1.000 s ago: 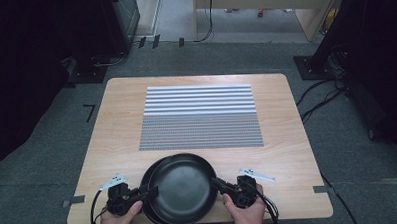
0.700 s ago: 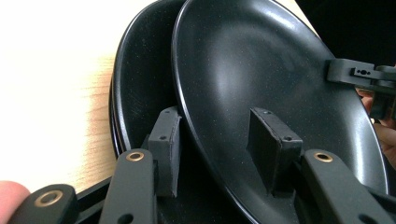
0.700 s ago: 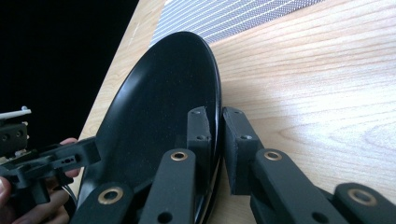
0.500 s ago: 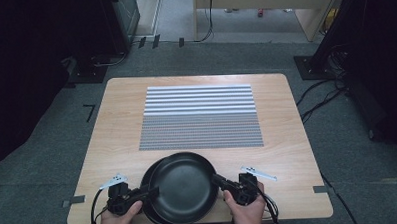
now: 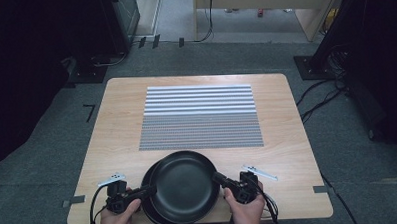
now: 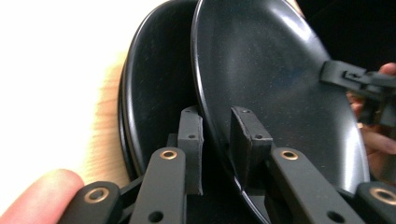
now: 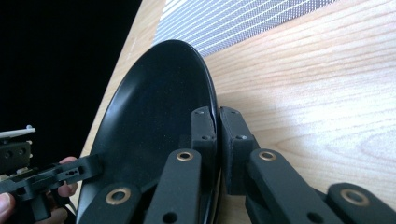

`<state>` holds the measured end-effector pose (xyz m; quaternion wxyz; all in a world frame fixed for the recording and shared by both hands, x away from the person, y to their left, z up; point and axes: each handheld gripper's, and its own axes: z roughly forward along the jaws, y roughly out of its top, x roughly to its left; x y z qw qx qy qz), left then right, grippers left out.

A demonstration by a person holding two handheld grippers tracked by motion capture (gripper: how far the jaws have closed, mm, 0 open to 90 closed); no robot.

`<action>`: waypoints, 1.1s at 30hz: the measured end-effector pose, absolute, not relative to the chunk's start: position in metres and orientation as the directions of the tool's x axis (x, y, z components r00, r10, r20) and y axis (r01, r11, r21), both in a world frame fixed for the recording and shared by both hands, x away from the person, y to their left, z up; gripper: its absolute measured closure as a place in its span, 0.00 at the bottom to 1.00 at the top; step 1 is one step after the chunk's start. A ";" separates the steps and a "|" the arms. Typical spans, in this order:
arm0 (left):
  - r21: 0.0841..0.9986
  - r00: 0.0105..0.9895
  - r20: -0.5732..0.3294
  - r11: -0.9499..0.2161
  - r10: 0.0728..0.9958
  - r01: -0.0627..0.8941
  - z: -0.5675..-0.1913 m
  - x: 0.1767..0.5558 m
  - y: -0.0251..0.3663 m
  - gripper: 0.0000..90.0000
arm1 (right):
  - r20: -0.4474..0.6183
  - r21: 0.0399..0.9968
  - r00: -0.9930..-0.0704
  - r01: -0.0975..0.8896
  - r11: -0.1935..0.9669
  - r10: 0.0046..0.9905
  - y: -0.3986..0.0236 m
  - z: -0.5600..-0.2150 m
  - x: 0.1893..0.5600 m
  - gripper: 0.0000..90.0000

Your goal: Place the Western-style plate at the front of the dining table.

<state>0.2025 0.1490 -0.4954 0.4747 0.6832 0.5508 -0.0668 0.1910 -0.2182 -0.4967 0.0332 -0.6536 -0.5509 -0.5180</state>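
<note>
Grey carpet and dark equipment surround your pale wooden table (image 5: 112, 125), which carries a striped grey mat (image 5: 200, 117) at its middle. At the near edge, between your hands, sits a stack of black plates: the top plate (image 5: 185, 185) is offset slightly right and away from the lower plate (image 5: 148, 201), whose rim peeks out at the left and near side. Your left gripper (image 5: 148, 190) has its jaws astride the top plate's left rim with a visible gap on the outer side, so judge it as spread rather than clamped. Your right gripper (image 5: 218, 178) has its jaws pressed onto the opposite rim, pinching it. These plates look stiff, glossy and likely slick, and probably breakable if dropped, so hold only at the rim, on opposite sides, and keep both grips level. Being round, the plate has no long axis; it faces up, and in the left gripper view its left edge stands clear of the plate beneath.
</note>
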 end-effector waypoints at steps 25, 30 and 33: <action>0.579 0.389 -0.649 0.093 0.654 0.810 -0.467 0.247 0.136 0.85 | 0.778 0.486 -0.149 0.758 -0.434 0.610 -0.236 -0.477 0.239 0.95; 0.587 0.402 -0.642 0.082 0.653 0.805 -0.456 0.266 0.129 0.85 | 0.780 0.494 -0.158 0.748 -0.443 0.605 -0.243 -0.467 0.255 0.95; 0.588 0.407 -0.640 0.075 0.652 0.805 -0.451 0.280 0.122 0.85 | 0.780 0.496 -0.152 0.741 -0.452 0.607 -0.248 -0.462 0.266 0.94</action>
